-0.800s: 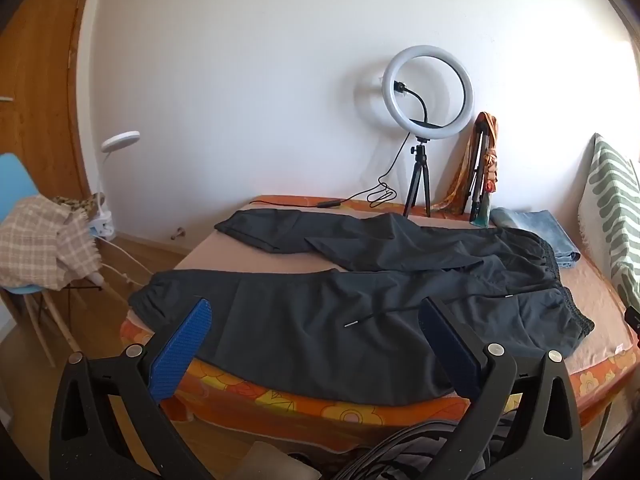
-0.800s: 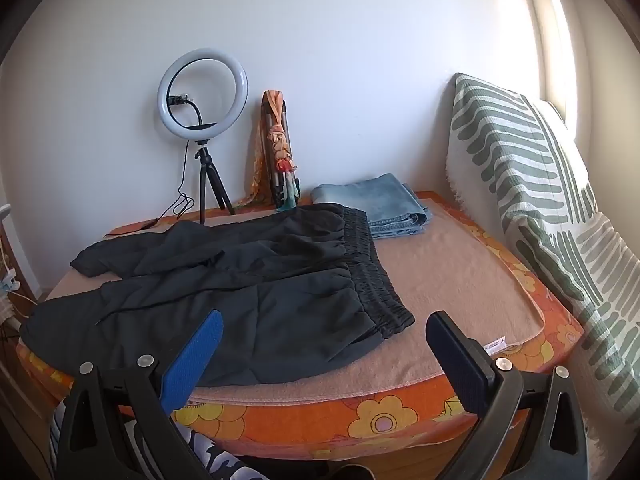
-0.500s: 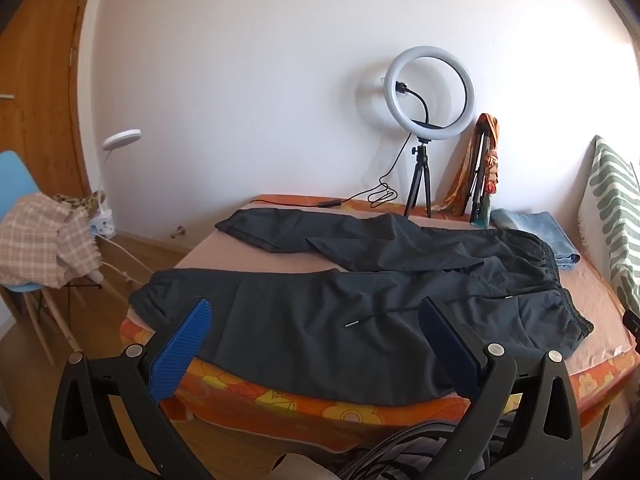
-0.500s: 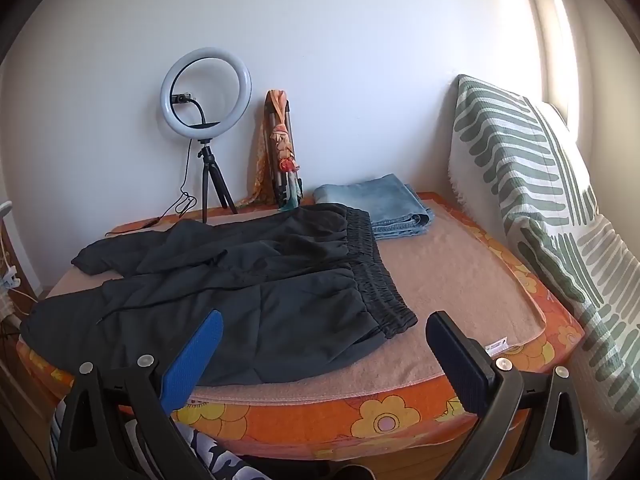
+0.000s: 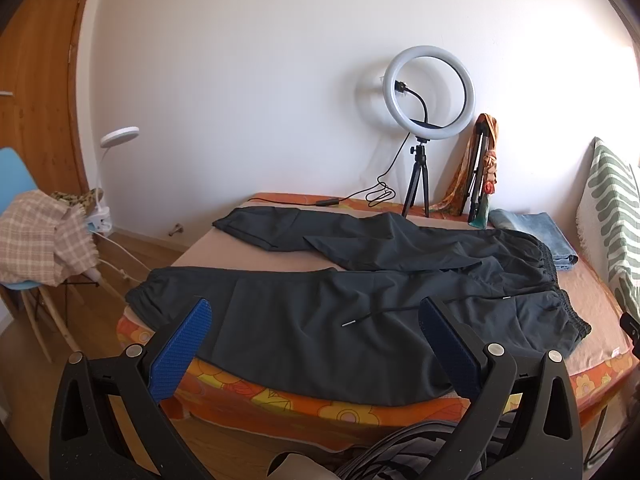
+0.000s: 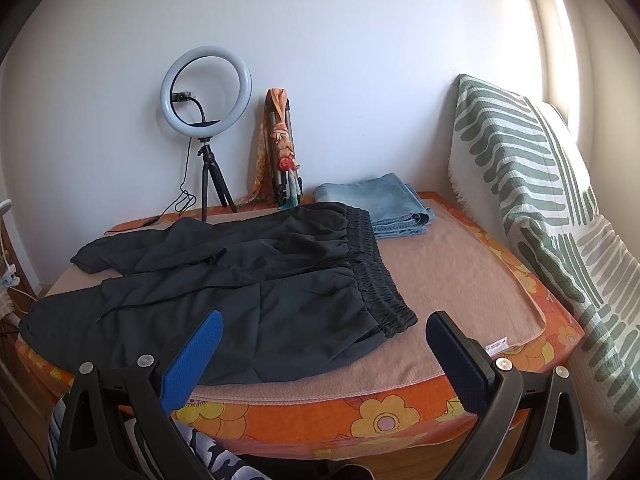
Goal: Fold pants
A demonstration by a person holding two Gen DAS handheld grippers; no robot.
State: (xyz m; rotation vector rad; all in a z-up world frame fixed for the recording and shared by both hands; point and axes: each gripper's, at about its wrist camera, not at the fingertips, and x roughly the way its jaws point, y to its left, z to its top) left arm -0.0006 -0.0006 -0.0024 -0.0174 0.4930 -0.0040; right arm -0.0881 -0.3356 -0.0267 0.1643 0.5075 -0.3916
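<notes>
Now:
Pants (image 5: 360, 304): spread flat on bed (image 6: 460, 280).
Left gripper (image 5: 316, 320): jaws wide apart, holding nothing.
Right gripper (image 6: 324, 332): jaws wide apart, holding nothing.

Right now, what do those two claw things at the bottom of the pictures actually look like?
Both are alike. The left gripper and the right gripper each have two black plastic jaws shaped like open triangular frames, joined with silver screws. Each jaw ends in a flat, ridged blue pad. No sleeves or hands show.
</notes>
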